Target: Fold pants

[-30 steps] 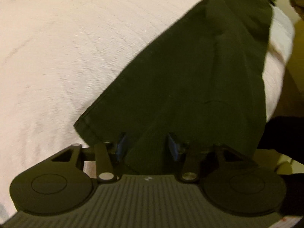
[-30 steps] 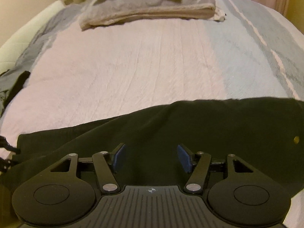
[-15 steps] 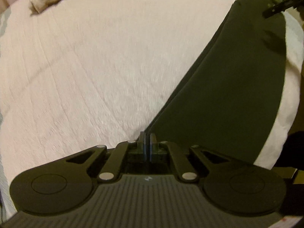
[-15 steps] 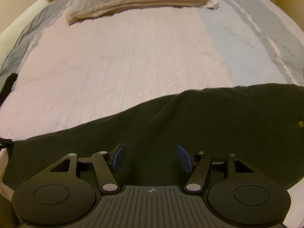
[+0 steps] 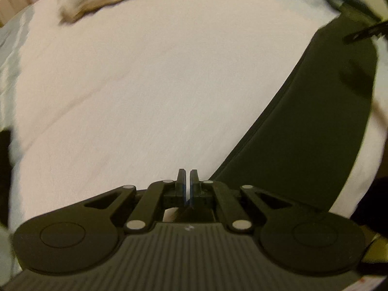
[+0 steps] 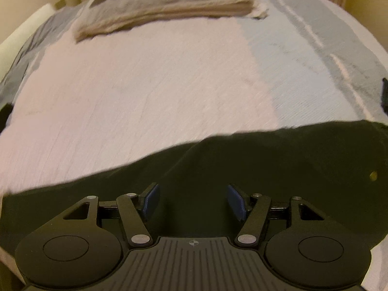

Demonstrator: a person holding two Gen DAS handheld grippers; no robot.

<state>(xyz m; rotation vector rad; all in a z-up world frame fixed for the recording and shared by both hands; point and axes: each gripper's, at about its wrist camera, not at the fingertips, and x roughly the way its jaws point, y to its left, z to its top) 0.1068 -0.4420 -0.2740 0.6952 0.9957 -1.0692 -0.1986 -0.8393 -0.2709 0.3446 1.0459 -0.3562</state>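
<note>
Blurring pillows (image 5: 101, 7), left hand-held gripper (image 5: 187, 181) pinched together, grip on pants (image 5: 315, 133) hidden

You face a wide bed under a pale pink crinkled cotton bedspread (image 6: 150, 92), its right side banded in light blue and grey stripes (image 6: 315, 55); at the head lies a stack of folded grey and beige blankets (image 6: 169, 7); a cream padded bed frame (image 6: 21, 38) runs along the left; warm, dim light.

Pants (image 6: 266, 160) — matt cloth (bedspread (image 6: 145, 84) crinkly).
</note>
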